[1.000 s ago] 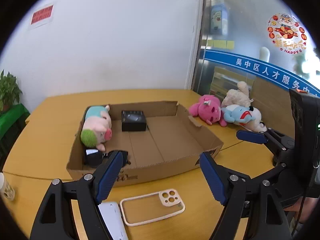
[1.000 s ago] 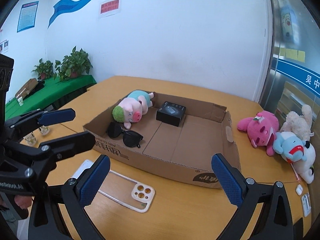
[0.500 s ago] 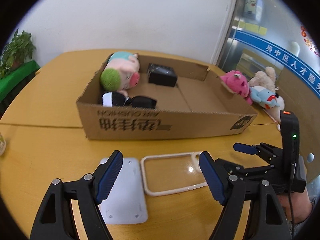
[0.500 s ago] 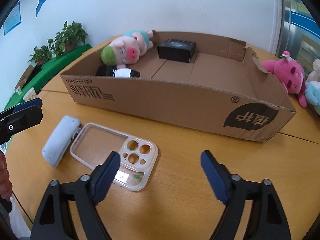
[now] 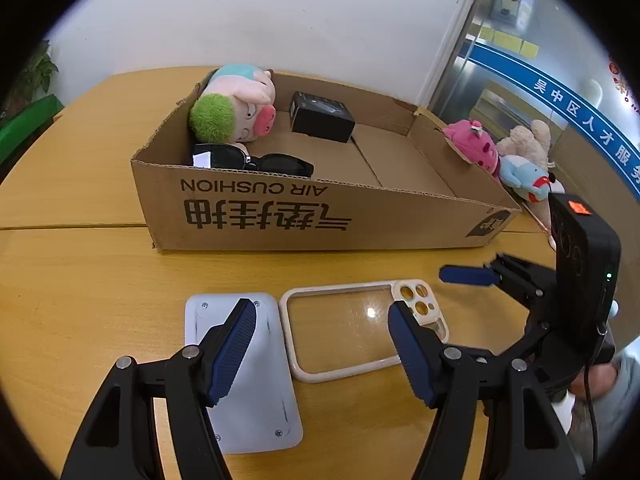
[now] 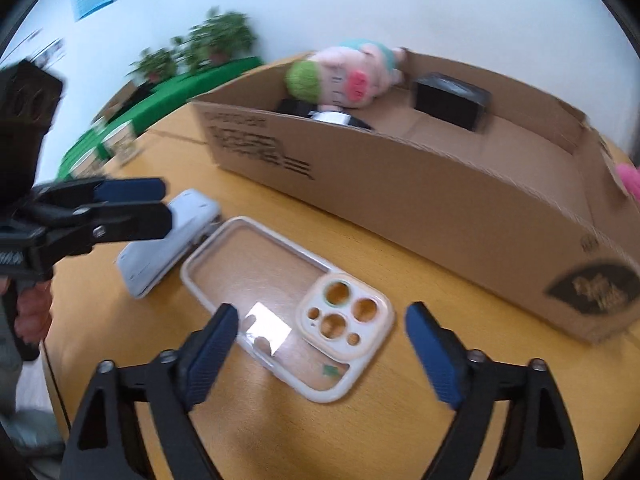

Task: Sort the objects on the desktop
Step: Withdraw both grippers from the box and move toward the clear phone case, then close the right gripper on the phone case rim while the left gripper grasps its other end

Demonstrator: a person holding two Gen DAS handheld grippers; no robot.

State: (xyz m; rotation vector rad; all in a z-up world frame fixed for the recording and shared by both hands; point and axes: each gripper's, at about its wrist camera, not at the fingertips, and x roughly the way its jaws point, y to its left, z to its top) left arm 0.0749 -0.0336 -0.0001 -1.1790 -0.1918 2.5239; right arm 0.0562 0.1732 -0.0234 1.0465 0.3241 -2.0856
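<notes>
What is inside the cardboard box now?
Inside the cardboard box lie a pig plush toy, black sunglasses and a small black box. The front wall hides the floor just behind it.

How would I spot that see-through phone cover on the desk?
Find the big brown cardboard box on the wooden table. In front of it lie two flat things: the clear phone case with cream rim and camera holes, and beside it a solid white slab.
</notes>
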